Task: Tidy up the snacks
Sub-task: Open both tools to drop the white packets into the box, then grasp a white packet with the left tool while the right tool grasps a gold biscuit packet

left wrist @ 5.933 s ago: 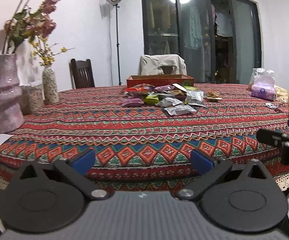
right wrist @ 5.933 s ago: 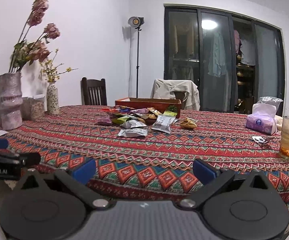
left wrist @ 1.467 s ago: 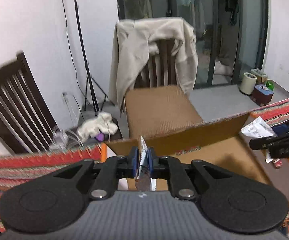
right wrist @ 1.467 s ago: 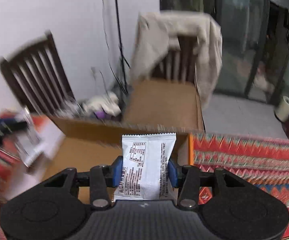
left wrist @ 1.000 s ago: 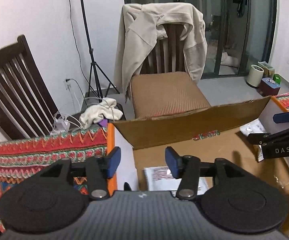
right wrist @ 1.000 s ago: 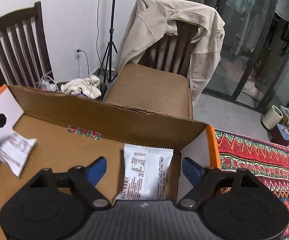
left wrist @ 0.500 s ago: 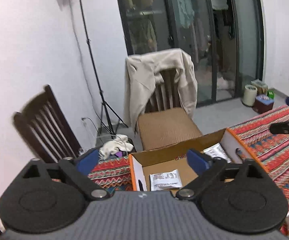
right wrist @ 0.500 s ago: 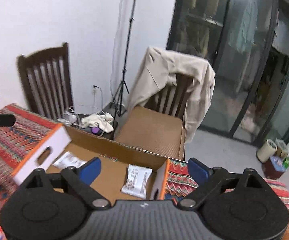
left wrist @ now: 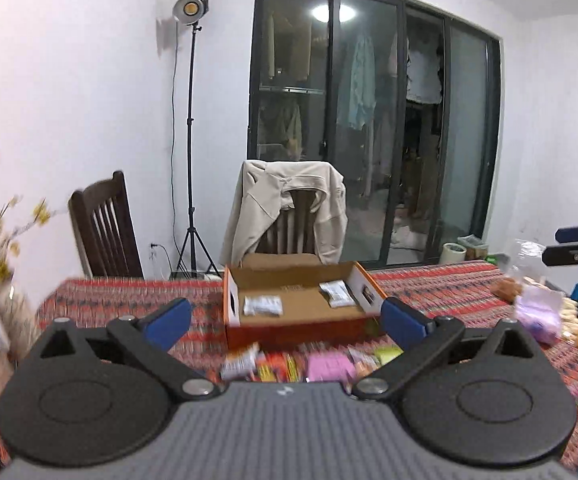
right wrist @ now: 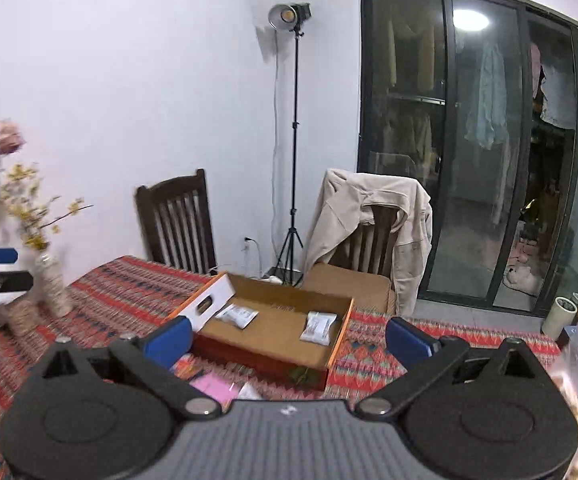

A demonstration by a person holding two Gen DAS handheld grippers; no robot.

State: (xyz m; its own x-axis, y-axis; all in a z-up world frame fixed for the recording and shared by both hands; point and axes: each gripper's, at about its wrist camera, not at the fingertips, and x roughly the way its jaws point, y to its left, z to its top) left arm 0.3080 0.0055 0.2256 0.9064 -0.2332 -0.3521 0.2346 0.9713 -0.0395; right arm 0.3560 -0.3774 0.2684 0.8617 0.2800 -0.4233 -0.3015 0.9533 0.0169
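Above table [left wrist: 429,280], both grippers agape

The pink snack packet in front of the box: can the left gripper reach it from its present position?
Probably yes. The left gripper is open and empty, and the pink snack packet lies uncovered just below it, before the box.

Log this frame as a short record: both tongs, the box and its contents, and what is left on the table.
left tongs: open, empty, held back from the box
right tongs: open, empty
box: open, on the patterned tablecloth
in box: two white packets, one at the left, one at the right, lying apart
outside box: mixed snacks piled in front of it, blurred
progress: two packets boxed, pile remains
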